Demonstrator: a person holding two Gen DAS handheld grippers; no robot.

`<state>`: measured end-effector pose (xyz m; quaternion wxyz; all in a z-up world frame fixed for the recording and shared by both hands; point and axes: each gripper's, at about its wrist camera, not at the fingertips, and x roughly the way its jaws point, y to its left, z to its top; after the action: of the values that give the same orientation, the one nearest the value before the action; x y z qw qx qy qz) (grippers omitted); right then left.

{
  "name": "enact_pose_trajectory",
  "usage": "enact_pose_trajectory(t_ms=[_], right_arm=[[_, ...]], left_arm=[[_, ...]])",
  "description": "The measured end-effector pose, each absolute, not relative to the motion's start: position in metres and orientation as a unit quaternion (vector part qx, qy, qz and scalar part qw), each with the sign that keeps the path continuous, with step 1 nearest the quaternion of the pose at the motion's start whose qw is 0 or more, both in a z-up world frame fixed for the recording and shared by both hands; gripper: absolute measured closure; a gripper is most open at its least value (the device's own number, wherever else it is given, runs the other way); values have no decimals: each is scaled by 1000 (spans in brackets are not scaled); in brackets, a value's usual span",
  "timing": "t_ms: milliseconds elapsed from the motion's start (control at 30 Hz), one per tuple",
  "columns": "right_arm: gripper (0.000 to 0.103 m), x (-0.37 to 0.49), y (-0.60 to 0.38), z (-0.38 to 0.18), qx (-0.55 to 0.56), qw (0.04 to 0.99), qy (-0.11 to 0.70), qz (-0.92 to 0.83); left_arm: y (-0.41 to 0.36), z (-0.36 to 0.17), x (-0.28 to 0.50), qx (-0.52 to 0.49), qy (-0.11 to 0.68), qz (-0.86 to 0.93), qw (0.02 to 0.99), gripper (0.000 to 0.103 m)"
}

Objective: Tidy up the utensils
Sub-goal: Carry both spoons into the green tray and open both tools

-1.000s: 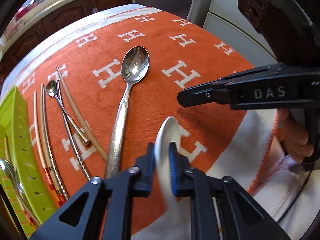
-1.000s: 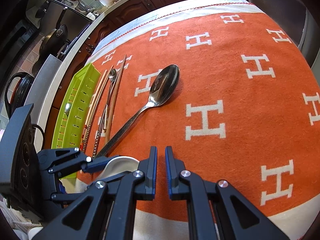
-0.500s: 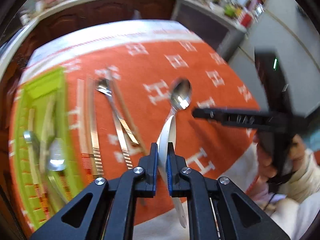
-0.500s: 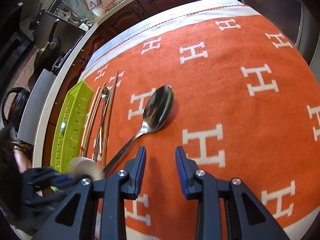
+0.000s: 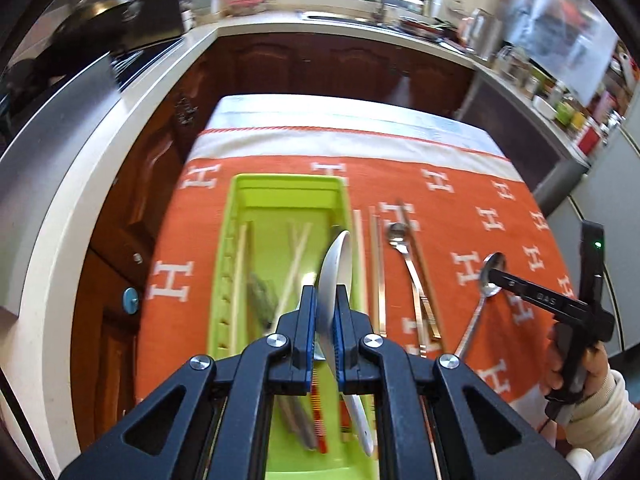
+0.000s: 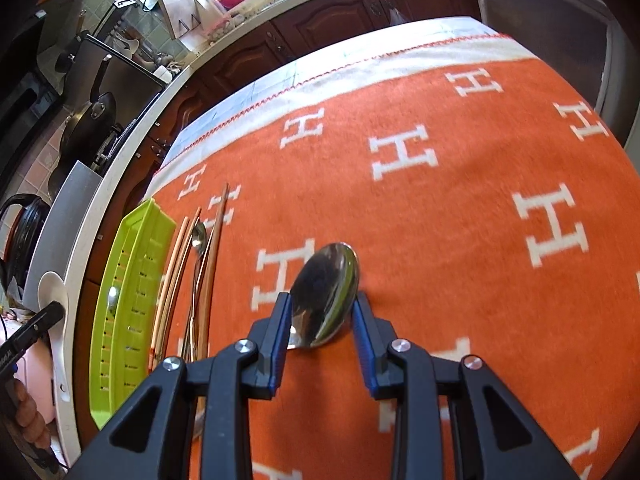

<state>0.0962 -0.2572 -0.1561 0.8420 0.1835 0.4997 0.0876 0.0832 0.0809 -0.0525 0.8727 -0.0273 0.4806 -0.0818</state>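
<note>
My left gripper (image 5: 324, 300) is shut on a white ceramic spoon (image 5: 336, 264), which it holds edge-on above the lime green tray (image 5: 288, 180). The tray holds chopsticks and a few metal utensils. On the orange cloth lies a large metal spoon (image 6: 328, 284). My right gripper (image 6: 320, 312) is open, with one pad on each side of that spoon's bowl; I cannot tell whether the pads touch it. The right wrist view shows the white spoon (image 6: 54, 300) at far left, beyond the tray (image 6: 136, 240).
Several chopsticks (image 5: 378, 272) and a small metal spoon (image 5: 398, 236) lie on the cloth between the tray and the large spoon. A hand (image 5: 560, 360) grips the right tool. Past the table's left edge runs a counter with a pan (image 6: 92, 116).
My left gripper has carried the white spoon up and left from the cloth's near edge to above the tray. My right gripper has opened and moved forward over the large spoon's bowl.
</note>
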Motion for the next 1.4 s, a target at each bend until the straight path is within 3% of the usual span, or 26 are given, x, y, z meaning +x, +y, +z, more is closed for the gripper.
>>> enact_pose_trajectory(t_ms=[67, 133, 167, 333, 833, 1100, 1133, 1300, 1400], right_arm=[[77, 99, -252, -156, 171, 847, 496, 87], [95, 102, -248, -159, 160, 847, 500, 88], [97, 103, -247, -160, 170, 845, 497, 97], [101, 99, -244, -150, 194, 846, 480, 125], [101, 100, -142, -38, 150, 849, 423, 279], [101, 135, -63, -63, 80, 841, 451, 289], [101, 139, -57, -69, 70, 839, 458, 286], [100, 163, -34, -99, 28, 832, 493, 253], [100, 173, -36, -105, 21, 835, 504, 222]], left_arm=[[88, -58, 87, -26, 485, -71, 871, 98], [90, -64, 90, -22, 488, -61, 870, 98], [91, -67, 90, -20, 489, -58, 870, 98], [93, -75, 90, -13, 492, -52, 869, 98], [103, -80, 82, -1, 494, -47, 868, 98], [109, -91, 85, 7, 504, -30, 863, 96], [110, -91, 85, 6, 503, -29, 864, 94], [113, -81, 90, 6, 484, -16, 875, 55], [113, -73, 93, 2, 472, -13, 881, 48]])
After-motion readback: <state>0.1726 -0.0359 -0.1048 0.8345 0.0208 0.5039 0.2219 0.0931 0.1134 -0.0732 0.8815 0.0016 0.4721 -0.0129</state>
